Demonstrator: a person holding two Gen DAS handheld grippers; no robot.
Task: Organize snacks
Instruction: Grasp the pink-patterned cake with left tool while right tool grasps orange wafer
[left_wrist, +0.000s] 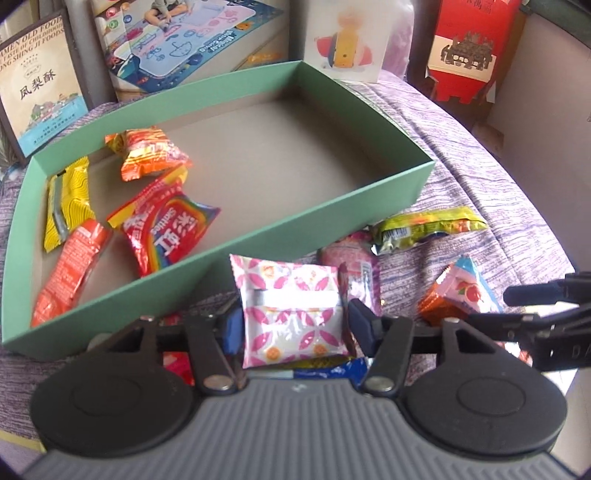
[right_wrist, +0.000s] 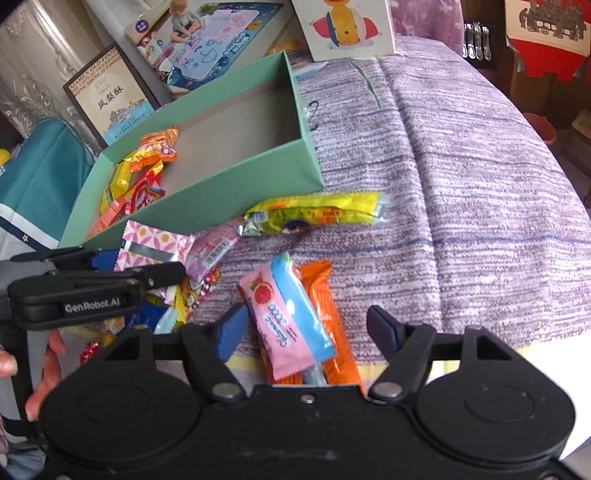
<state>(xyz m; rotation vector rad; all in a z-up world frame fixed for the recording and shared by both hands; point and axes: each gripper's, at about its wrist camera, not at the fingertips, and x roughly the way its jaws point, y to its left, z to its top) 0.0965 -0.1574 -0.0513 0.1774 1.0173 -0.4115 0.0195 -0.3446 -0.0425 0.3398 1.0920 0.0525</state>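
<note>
Left tongs clasping pink-patterned packet

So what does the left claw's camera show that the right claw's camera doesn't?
Only the left wrist view shows the left claw closed on the pink flower-patterned packet, and it looks deep enough into the box to make out the red Skittles bag.

Only the right wrist view shows the right claw open around a pink-and-blue candy bar lying on an orange packet, plus a hand at the left edge.

Both show the green box, the yellow-green packet and the purple cloth.
</note>
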